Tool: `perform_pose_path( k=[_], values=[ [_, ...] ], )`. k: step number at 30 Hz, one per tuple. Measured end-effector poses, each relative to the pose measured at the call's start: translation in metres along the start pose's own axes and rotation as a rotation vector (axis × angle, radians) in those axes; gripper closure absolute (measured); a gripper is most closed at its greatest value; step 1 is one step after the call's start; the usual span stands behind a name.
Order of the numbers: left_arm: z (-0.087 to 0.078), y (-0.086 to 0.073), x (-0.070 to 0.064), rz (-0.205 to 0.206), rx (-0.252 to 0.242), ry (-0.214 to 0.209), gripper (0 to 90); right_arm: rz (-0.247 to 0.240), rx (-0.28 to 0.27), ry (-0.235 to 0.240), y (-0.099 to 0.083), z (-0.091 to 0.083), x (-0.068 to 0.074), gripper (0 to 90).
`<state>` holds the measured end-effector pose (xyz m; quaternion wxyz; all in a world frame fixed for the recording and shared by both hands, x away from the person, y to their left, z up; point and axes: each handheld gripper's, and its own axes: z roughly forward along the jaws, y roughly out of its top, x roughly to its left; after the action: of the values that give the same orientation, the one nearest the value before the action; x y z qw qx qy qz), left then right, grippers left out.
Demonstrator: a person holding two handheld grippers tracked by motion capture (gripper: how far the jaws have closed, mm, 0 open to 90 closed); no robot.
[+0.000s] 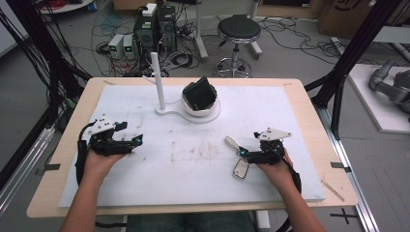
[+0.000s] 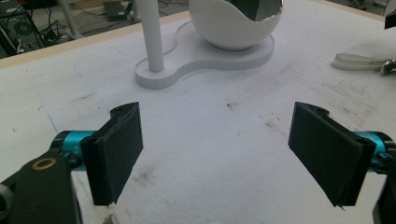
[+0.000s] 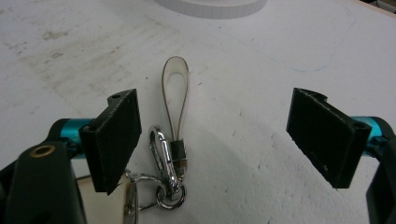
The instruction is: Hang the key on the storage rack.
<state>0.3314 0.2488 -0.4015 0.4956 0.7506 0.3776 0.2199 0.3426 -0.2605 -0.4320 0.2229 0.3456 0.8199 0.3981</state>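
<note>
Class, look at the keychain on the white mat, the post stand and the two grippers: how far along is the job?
Barely begun. Nothing looks done: the keychain lies flat on the mat, apart from the post stand. In hand: the right gripper hovers with open jaws either side of its clip and strap loop, gripping nothing. The left gripper is open over bare mat. Left: likely closing on the keychain and lifting it.

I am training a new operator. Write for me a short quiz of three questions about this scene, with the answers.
1. True or false: the right gripper has its jaws shut on the keychain.
2. What stands beside the white bowl on the same base? A) a white post B) a bottle C) a lamp
3. Fill in: the left gripper has its jaws ____.

Key: 1 false, they are open. 2 A, the white post. 3 open.
</note>
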Motion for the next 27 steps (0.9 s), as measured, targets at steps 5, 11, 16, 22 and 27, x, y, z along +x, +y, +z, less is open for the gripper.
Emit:
perform_pose_path(
  k=[5,11,16,22,27],
  values=[
    [-0.008,-0.003,0.001,-0.004,-0.003,0.011,17.9,0.029,0.007,-0.009,0.002,0.005,-0.005,17.9],
    [-0.011,-0.005,0.003,-0.01,-0.004,0.014,17.9,0.023,0.032,0.011,0.002,0.011,-0.004,17.9],
    [-0.01,-0.005,0.003,-0.01,0.005,0.011,17.9,-0.033,0.124,0.06,0.0,0.021,0.004,32.6],
    [-0.011,-0.006,0.005,-0.011,0.006,0.02,17.9,-0.024,0.168,0.099,-0.003,0.023,0.004,46.6],
    [-0.013,-0.007,0.006,-0.016,0.005,0.022,17.9,-0.023,0.164,0.114,-0.004,0.022,0.005,54.3]
  ],
)
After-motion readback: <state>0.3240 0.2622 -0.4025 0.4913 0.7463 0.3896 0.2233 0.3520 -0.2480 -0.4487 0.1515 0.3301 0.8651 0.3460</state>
